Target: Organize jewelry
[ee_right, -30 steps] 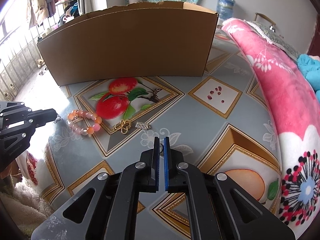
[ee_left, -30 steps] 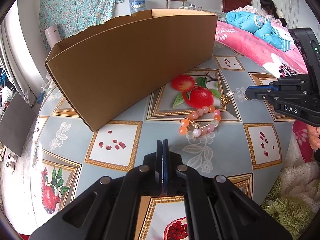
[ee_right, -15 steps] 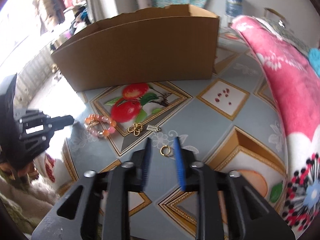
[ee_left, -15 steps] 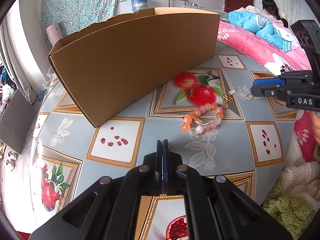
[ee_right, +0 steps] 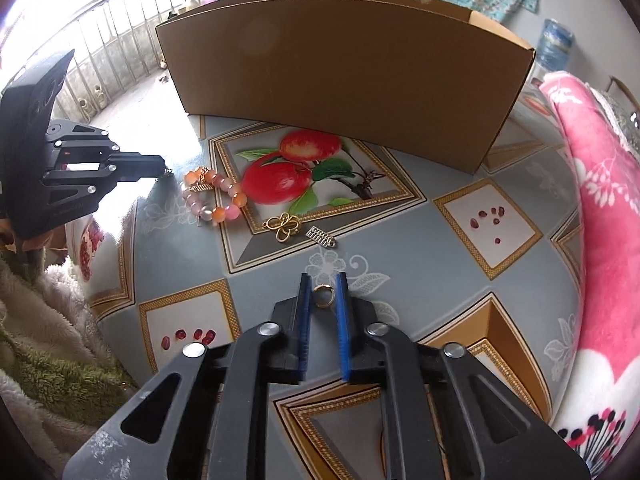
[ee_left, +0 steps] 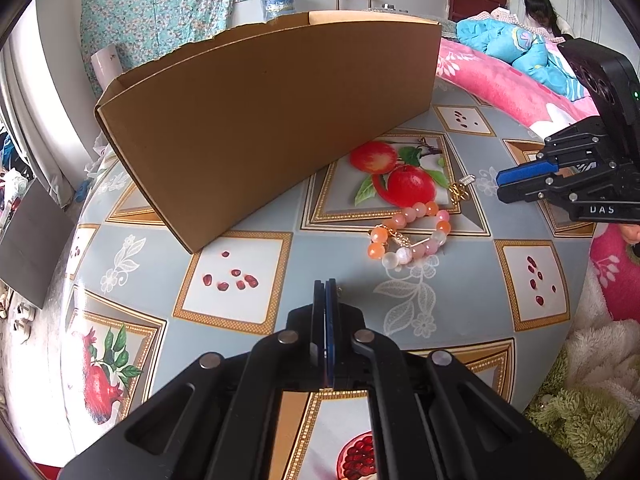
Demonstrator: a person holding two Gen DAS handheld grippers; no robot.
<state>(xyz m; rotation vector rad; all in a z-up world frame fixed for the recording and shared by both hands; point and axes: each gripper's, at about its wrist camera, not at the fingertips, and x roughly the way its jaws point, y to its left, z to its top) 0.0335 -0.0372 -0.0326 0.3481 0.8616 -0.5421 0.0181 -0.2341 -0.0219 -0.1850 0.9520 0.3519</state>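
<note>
Between the parted right tongs lies a gold ring; left tongs pressed together

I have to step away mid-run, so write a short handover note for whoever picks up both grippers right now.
Left gripper: shut; something small and chain-like seems to dangle at its tip, too small to identify.
Right gripper: open, fingers either side of the small gold ring, not closed on it.
On the table: bead bracelet, gold flower charm, small silver charm, all loose in front of the cardboard box.
Done: nothing visibly sorted; the box's inside is hidden.
Left: close on the ring, then probably move each piece to the box.
</note>
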